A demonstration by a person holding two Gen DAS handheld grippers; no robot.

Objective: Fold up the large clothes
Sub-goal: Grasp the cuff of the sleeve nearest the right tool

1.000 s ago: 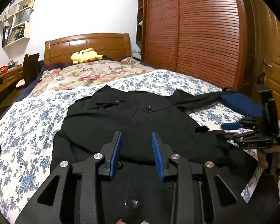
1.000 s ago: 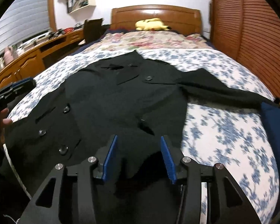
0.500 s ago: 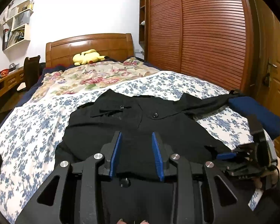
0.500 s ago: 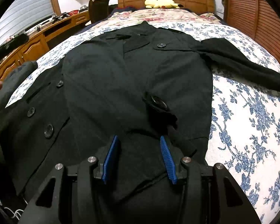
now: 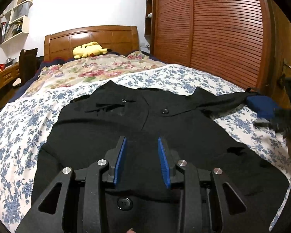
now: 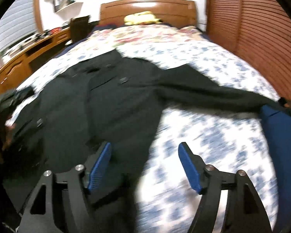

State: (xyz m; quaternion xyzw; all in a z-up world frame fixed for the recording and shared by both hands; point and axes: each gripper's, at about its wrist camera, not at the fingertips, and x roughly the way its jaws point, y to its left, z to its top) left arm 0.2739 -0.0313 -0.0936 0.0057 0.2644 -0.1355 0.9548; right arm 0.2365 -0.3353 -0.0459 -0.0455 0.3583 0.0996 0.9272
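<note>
— What has been changed?

— The right gripper point(image 6: 144, 163) has been opened wide and drawn off the coat point(image 5: 145, 128) hem, over the bedsheet point(image 6: 213, 136); nothing is held. The left gripper point(image 5: 142, 161) is kept part-open above the coat, which is spread on the bed.

— And room?

— The outstretched sleeve point(image 6: 213, 95) is left unfolded; free sheet is seen beside it, bounded by the wardrobe point(image 5: 223, 29).

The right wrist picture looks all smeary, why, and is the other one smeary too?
Right wrist view: motion blur smears the black coat and flowery bedsheet. Left wrist view: mostly sharp, though the right hand-held gripper blurs at its edge; both views bend like a fishbowl.
</note>
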